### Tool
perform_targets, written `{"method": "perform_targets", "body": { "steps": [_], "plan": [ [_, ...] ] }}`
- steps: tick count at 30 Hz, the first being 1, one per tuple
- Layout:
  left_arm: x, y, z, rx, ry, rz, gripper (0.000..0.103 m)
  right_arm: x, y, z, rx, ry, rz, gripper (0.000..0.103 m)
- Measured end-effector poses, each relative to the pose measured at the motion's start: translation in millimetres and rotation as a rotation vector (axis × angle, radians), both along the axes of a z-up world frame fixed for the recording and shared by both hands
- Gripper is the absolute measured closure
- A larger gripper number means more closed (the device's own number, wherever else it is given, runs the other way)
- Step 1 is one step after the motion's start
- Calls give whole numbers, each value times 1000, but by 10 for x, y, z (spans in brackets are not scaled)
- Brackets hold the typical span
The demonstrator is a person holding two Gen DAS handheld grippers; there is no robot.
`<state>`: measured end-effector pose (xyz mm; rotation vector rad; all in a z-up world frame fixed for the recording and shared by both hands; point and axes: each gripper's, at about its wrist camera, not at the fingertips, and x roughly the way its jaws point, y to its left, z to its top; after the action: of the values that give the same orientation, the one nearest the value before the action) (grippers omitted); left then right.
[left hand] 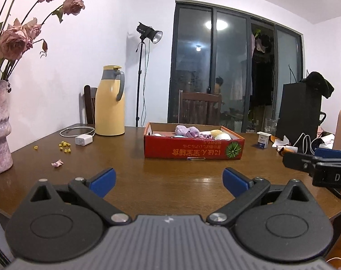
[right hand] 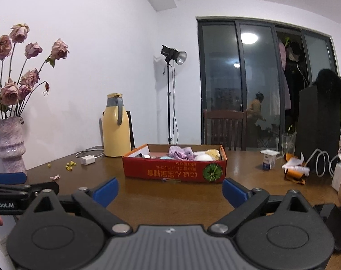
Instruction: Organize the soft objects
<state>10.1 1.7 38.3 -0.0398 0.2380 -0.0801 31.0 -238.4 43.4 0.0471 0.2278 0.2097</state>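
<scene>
Both grippers hover over the worktop (left hand: 170,186), left gripper (left hand: 169,178) and right gripper (right hand: 170,190) fingers spread wide, empty; red box (right hand: 175,171) of soft objects (right hand: 180,153) ahead.

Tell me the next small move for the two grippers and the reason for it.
Probably hold both back and check for strays. The left gripper and right gripper are open and empty, short of the red box. The purple cloth and pale soft pieces already lie inside it, and no soft item shows on the table near it.
</scene>
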Motion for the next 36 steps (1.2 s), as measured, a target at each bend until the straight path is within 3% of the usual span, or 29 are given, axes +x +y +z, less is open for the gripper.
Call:
{"method": "perform_targets", "body": {
  "steps": [36],
  "plan": [
    [38,30,2,16,-4,-3,0,22,-25,-39,-7,28,-17,0]
  ]
}}
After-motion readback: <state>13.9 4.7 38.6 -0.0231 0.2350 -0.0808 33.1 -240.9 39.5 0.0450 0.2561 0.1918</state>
